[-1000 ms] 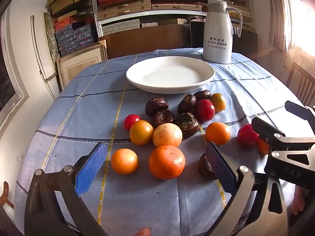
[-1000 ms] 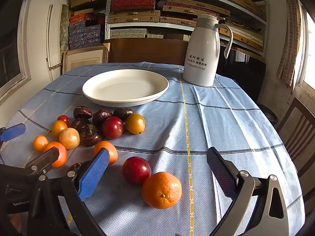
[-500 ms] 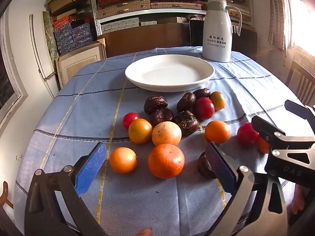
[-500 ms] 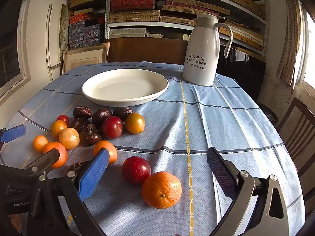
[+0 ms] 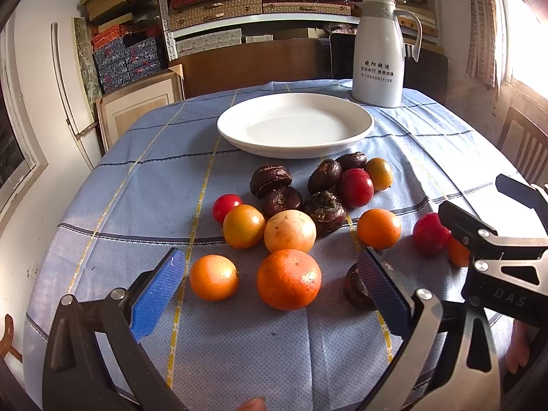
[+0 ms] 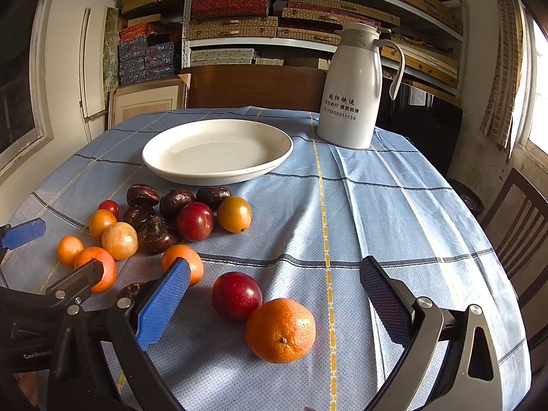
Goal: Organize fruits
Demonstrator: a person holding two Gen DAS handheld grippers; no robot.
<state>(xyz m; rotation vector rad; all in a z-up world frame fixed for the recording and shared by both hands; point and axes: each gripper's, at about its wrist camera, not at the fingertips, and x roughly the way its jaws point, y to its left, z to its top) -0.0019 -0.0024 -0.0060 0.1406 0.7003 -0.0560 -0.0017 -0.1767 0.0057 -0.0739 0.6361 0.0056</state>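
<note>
Several fruits lie on the blue checked tablecloth in front of an empty white plate (image 5: 294, 123) (image 6: 217, 149). My left gripper (image 5: 270, 287) is open, low over the cloth, with a big orange (image 5: 288, 279) and a small orange (image 5: 214, 276) between its fingers. A dark chestnut-like fruit (image 5: 354, 289) lies behind its right finger. My right gripper (image 6: 274, 303) is open, with a big orange (image 6: 280, 330) and a red plum (image 6: 237, 295) between its fingers. Dark chestnut-like fruits (image 5: 270, 179), a red plum (image 5: 354, 187) and yellow-orange fruits (image 5: 244, 226) cluster near the plate.
A white thermos jug (image 5: 378, 53) (image 6: 352, 89) stands behind the plate on the right. A wooden chair (image 6: 517, 219) stands at the table's right edge. Shelves of boxes (image 6: 233, 0) fill the back wall. The right gripper's body (image 5: 496, 250) shows at the left wrist view's right.
My left gripper has moved slightly forward and lower toward the oranges. The right gripper has barely shifted. No fruit has moved.
</note>
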